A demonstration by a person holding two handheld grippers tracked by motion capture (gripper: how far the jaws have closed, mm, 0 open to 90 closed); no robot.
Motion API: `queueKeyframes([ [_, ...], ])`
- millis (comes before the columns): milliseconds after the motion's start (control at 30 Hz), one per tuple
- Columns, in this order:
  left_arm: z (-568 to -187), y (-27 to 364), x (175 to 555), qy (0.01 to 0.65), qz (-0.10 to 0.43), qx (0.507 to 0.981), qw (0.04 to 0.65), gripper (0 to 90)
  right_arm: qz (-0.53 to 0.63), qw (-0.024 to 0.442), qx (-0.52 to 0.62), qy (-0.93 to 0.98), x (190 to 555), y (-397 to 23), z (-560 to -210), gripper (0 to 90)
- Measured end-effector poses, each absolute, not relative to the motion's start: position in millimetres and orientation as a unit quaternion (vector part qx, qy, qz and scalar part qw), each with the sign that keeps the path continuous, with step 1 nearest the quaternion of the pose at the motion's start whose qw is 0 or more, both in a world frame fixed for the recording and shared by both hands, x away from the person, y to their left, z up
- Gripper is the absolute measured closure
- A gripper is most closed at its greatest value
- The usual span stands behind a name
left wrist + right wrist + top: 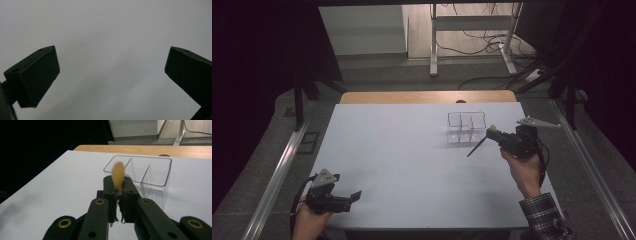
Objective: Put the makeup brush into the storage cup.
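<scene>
- Plainly, our right tool (pixel 119 185) pinched a brush (pixel 117 173), its handle slanting down-left.
- Just beyond its bristles stood the clear organizer (pixel 150 171).
- Our left tool (pixel 110 75), jaws spread, rested well apart.

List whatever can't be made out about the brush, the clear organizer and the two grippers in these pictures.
- Brush: in the right gripper view the right gripper covers its ferrule; its handle is too thin and dark in the high view to read.
- Clear organizer: whether its compartments hold anything is unclear; the walls are faint in both views.
- Left gripper: its body is cut off by the bottom edge of its own view.
</scene>
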State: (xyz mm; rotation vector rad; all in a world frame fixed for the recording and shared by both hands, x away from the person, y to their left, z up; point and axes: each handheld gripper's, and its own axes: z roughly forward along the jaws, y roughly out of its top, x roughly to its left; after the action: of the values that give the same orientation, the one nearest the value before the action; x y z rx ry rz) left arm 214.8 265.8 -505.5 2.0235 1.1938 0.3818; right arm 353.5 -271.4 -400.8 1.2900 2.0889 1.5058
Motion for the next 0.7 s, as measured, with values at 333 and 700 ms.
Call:
queueKeyframes([
  [333,-508,269,213,0.469,0.144,0.789,0.371,0.1,0.525,0.138,0.449,0.710,363,-284,-385,84.9],
  [700,-508,271,211,0.469,0.141,0.787,0.375,0.0,0.530,0.139,0.455,0.702,372,-290,-373,84.9],
])
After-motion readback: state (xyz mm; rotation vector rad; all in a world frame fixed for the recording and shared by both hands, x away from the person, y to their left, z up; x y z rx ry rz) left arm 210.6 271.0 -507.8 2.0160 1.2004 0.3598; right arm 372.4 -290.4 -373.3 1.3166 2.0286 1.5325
